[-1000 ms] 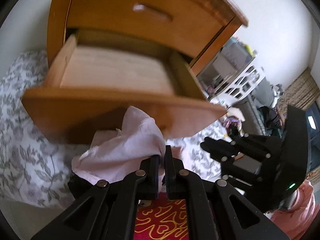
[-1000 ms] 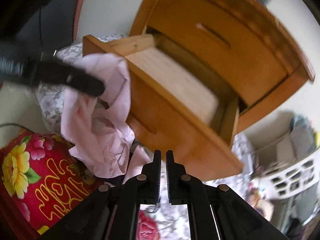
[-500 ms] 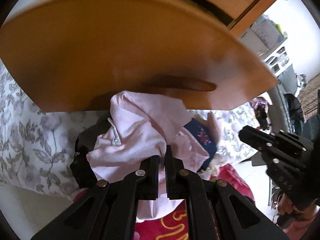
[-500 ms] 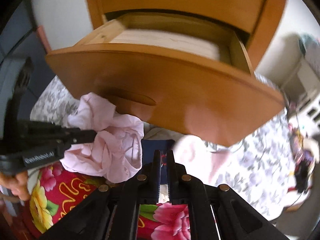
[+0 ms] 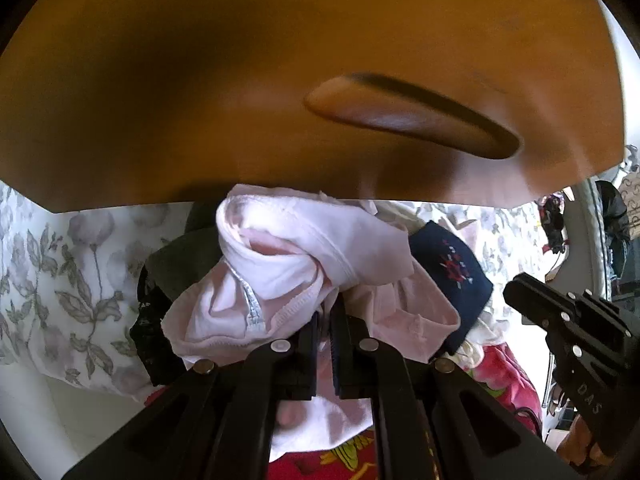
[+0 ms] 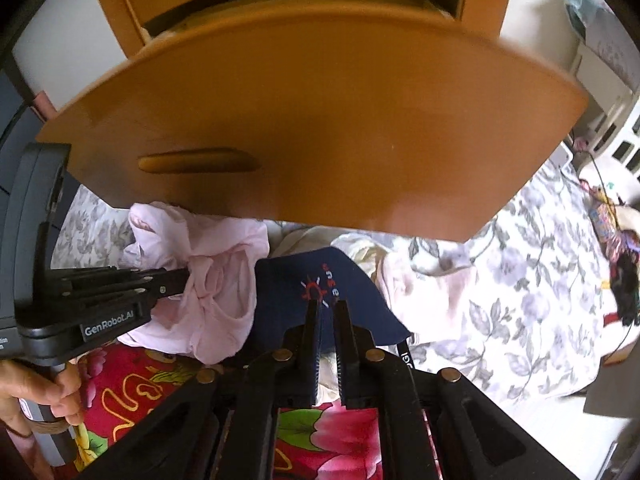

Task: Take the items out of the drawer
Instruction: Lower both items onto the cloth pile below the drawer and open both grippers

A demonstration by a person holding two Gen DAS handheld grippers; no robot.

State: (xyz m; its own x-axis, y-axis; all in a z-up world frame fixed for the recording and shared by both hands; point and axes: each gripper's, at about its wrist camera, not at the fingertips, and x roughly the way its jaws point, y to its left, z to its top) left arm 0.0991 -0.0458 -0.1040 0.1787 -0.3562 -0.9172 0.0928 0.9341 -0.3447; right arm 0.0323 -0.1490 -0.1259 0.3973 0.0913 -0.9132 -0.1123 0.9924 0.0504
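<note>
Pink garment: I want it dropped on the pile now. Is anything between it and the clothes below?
Nothing visible. The pink garment, held in the left gripper, hangs directly over the navy cloth.

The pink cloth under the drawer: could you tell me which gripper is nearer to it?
Left. The left gripper is shut on the pink cloth; the right gripper hangs beside it, over the navy cloth.

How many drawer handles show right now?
1: the carved recessed handle on the open drawer front, left of centre in the right wrist view. The upper drawer's face is cropped, so another may be hidden.
</note>
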